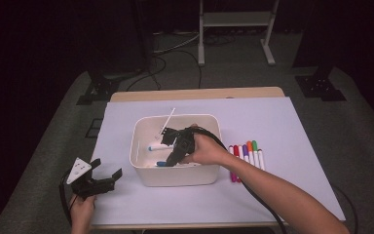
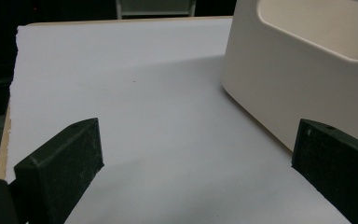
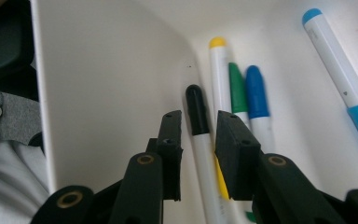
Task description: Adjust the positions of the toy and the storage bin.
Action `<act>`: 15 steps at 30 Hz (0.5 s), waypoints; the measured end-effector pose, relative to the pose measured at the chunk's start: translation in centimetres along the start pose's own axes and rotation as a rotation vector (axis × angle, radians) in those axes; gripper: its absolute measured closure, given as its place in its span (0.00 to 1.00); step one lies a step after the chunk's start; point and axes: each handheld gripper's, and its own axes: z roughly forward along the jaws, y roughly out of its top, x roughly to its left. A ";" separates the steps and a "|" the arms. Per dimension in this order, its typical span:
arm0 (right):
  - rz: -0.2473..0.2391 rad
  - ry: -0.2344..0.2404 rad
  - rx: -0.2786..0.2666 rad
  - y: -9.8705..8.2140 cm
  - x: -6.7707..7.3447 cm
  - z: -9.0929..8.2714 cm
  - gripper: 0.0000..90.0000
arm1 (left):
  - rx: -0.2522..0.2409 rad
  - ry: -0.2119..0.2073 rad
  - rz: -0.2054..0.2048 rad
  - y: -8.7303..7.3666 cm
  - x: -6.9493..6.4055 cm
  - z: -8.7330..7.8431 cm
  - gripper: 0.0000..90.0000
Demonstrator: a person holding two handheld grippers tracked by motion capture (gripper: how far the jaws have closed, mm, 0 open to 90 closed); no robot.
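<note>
A white bin (image 1: 175, 118) stands mid-table. My right gripper (image 1: 168, 139) reaches down into it. In the right gripper view its jaws (image 3: 199, 116) stand narrowly apart astride a black-capped marker (image 3: 196, 109) that lies along the bin wall (image 3: 107, 84). There is a small gap on each side of it. Beside it lie a yellow-capped marker (image 3: 218, 44), a green one (image 3: 235, 86), a dark blue one (image 3: 256, 93) and a light blue one (image 3: 340, 74). My left gripper (image 1: 108, 168) rests open on the table left of the bin (image 2: 298, 79), with nothing between its fingers (image 2: 196, 140).
Several coloured markers (image 1: 246, 156) lie in a row on the white sheet (image 1: 282, 126) right of the bin. A thin white stick (image 1: 168, 119) leans over the bin's back rim. The right forearm crosses the table's front right.
</note>
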 end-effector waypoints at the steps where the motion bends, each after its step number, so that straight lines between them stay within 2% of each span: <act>1: -0.003 0.001 -0.006 0.0 0.0 -0.1 0.77 | 0.000 0.001 0.000 0.0 0.0 0.0 0.01; 6: 0.003 0.006 -0.051 -0.6 0.4 -1.6 0.73 | -0.001 0.000 -0.001 0.0 0.0 0.0 0.01; 15: 0.030 -0.004 -0.170 -2.6 0.8 -5.9 0.64 | 0.003 0.001 0.002 0.0 0.0 0.0 0.01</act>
